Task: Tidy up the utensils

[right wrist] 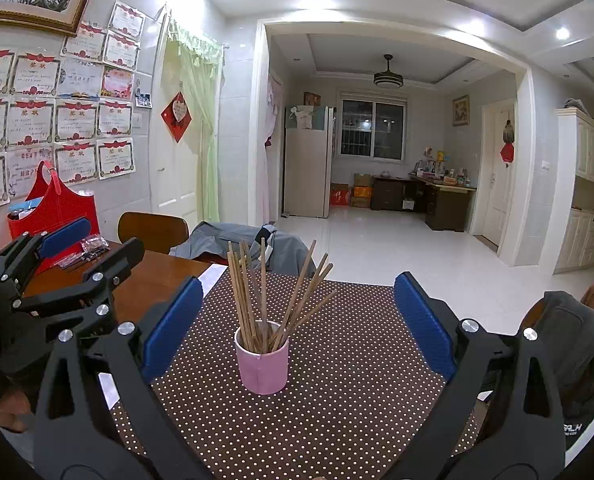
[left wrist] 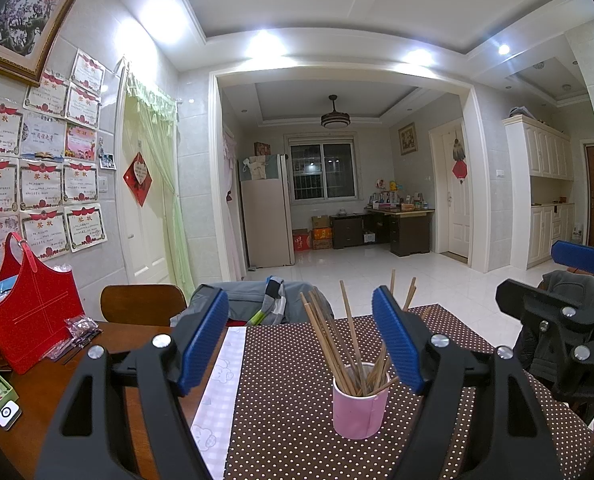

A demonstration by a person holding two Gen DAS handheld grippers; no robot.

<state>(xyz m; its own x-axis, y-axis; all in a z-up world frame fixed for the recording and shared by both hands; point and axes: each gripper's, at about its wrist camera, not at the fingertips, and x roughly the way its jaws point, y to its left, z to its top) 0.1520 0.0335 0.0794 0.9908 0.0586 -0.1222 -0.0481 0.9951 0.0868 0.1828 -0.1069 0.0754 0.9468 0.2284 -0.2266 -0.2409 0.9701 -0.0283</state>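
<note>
While both grippers hover spread wide and empty, the pink cup (right wrist: 261, 364) stands upright on the dotted mat (right wrist: 357, 380), chopsticks (right wrist: 257, 296) fanning out of its mouth. From the right gripper (right wrist: 297, 324) it sits at twelve o'clock, between the fingers; from the left gripper (left wrist: 301, 344), nearer one o'clock.
</note>
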